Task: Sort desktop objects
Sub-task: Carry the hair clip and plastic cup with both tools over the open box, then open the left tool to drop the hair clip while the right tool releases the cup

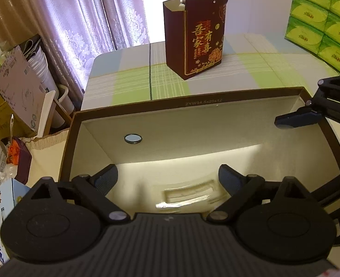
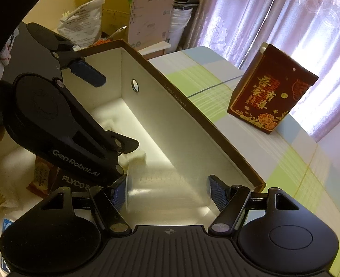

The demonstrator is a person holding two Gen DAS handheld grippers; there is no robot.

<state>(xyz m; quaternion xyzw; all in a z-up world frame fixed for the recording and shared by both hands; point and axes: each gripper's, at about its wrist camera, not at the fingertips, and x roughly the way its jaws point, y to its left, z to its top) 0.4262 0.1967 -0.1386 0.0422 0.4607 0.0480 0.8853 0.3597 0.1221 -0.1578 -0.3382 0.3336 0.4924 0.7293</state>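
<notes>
Right wrist view: the right tool [image 2: 167, 194] stands released around a blurred clear plastic cup [image 2: 163, 191] over the brown-rimmed cardboard box [image 2: 193, 115]. The left tool [image 1: 168, 180] is also released, empty. Better to withdraw straight up, without touching the cup.

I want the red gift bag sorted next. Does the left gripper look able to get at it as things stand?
Probably yes. The left gripper is open and holds nothing, and the red gift bag stands alone on the tablecloth. Only the far wall of the open box lies between them, so it would need to lift over that.
</notes>
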